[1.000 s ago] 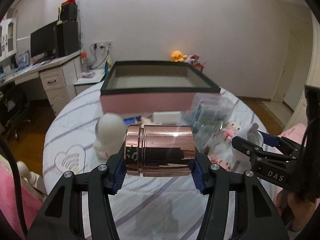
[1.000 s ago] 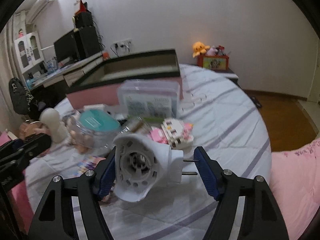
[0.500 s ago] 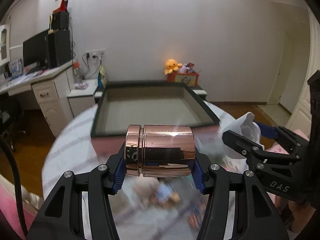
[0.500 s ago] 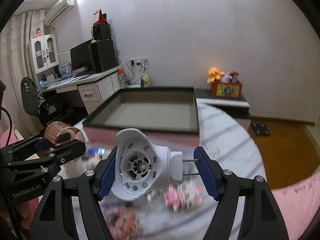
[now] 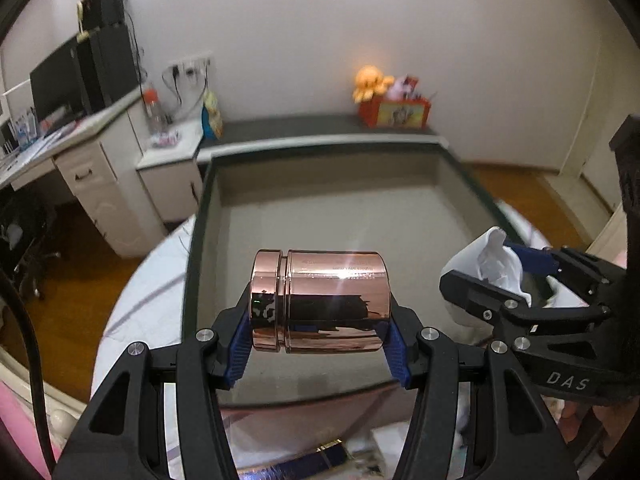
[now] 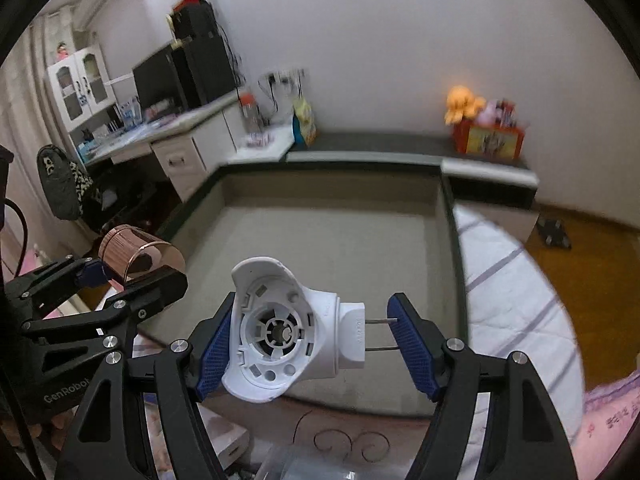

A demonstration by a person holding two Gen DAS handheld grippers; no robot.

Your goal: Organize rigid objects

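My left gripper (image 5: 318, 350) is shut on a shiny rose-gold cylinder (image 5: 320, 300), held crosswise by its two ends above the near edge of a big open box (image 5: 452, 216) with pink walls, a dark rim and a bare grey floor. My right gripper (image 6: 312, 344) is shut on a white plastic plug-in device (image 6: 294, 330), its two metal prongs touching the right pad. It also hangs over the box (image 6: 340, 240). Each gripper shows in the other's view: the right gripper (image 5: 516, 276) on the right, the left gripper (image 6: 120, 268) with the cylinder (image 6: 136, 254) on the left.
The box rests on a round table with a white striped cloth (image 6: 516, 300). A few small items lie blurred under the grippers at the near edge (image 5: 332, 456). Behind stand a desk with a monitor (image 5: 80, 76), a low shelf and an orange plush toy (image 5: 370, 82).
Both grippers have carried their objects forward from above the cluttered tabletop to above the open box. The box now fills the middle of both views; the grips are unchanged.
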